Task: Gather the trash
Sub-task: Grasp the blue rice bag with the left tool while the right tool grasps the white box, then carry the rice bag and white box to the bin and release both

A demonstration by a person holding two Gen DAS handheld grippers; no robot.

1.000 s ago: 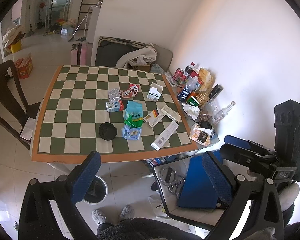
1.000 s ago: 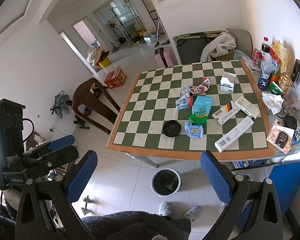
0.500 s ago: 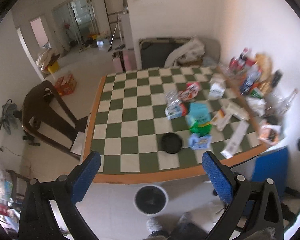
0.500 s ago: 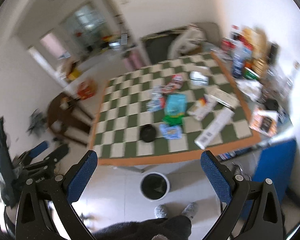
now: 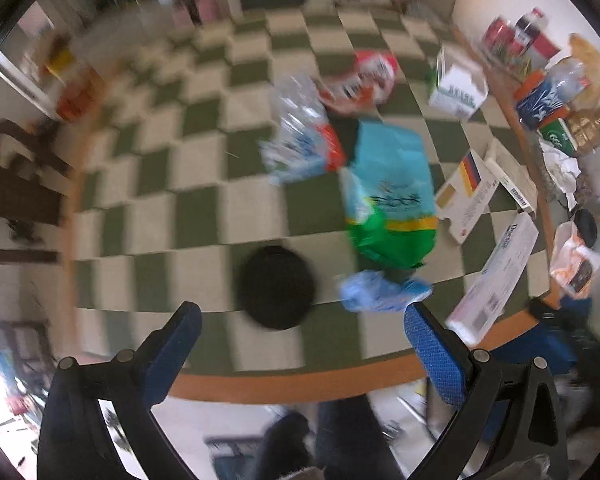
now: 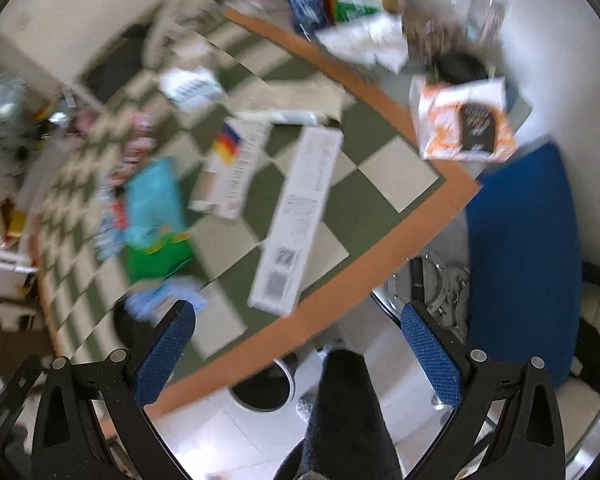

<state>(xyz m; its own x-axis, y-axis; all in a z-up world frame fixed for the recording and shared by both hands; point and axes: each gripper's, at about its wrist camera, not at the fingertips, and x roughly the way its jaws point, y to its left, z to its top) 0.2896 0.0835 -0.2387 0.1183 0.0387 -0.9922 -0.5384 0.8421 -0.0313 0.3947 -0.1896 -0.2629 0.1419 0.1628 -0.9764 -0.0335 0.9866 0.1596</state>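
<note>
Trash lies on a green-and-white checkered table [image 5: 204,208]. In the left wrist view I see a black round lid [image 5: 276,286], a crumpled blue wrapper [image 5: 380,292], a teal-and-green bag [image 5: 392,196], a red-and-white wrapper [image 5: 364,78] and a long white box [image 5: 496,272]. My left gripper [image 5: 300,352] is open and empty, above the table's near edge, just short of the lid. My right gripper [image 6: 296,348] is open and empty over the table's near right corner, close to the long white box [image 6: 296,220]. A round bin [image 6: 266,384] stands on the floor under the table edge.
Bottles, cans and packets [image 5: 548,92] crowd the table's right side by the wall. A blue chair [image 6: 520,256] stands right of the table. A dark wooden chair [image 5: 16,184] stands to the left. A small white carton [image 5: 458,88] sits further back.
Both grippers have moved forward and down toward the table, which now fills each view. The right view has swung to the table's right corner. Both frames are motion-blurred.
</note>
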